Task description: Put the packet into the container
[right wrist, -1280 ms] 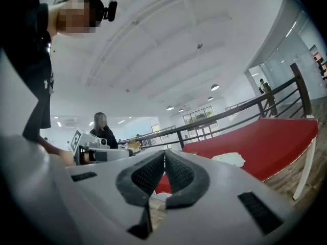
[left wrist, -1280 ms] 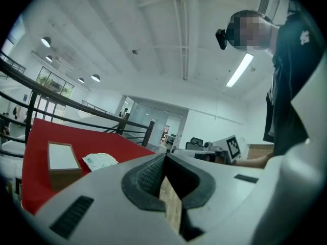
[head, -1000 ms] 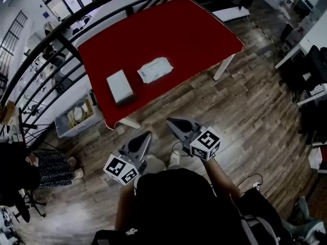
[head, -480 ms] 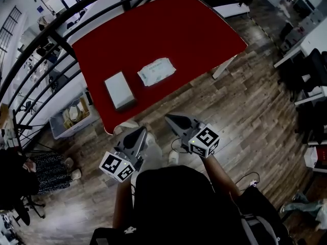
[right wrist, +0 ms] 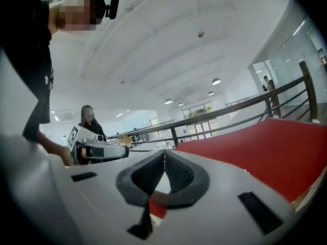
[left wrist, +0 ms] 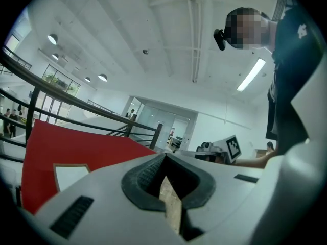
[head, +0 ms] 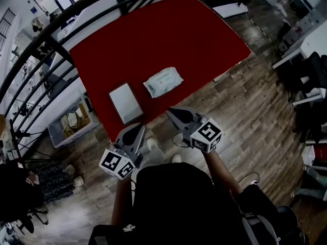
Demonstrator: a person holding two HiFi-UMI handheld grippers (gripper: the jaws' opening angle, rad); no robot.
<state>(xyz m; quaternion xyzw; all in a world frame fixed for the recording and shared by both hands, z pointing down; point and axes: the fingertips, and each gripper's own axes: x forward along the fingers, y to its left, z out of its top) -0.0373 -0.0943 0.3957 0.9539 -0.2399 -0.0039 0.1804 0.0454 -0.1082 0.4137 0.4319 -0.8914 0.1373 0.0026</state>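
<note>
A white soft packet (head: pixel 163 81) lies on the red table (head: pixel 168 34), near its front edge. To its left sits the container (head: pixel 125 102), a flat white rectangular box, which also shows low in the left gripper view as a pale container (left wrist: pixel 69 175). My left gripper (head: pixel 137 131) hovers just off the table's near corner, below the container, shut and empty. My right gripper (head: pixel 171 112) is at the table's front edge, below the packet, also shut with nothing in it. In both gripper views the left gripper (left wrist: pixel 164 157) and the right gripper (right wrist: pixel 164 154) show their pads pressed together.
A black railing (head: pixel 61 29) runs behind and left of the table. A clear bin (head: pixel 71 122) with odds and ends stands on the wooden floor (head: pixel 255 111) to the left. White desks and dark chairs (head: pixel 311 70) are at the right. A person (right wrist: pixel 89 120) stands far off.
The table, packet and container have come lower and nearer in the head view as the person stepped toward them. Both grippers stay shut and have moved up to the table's edge.
</note>
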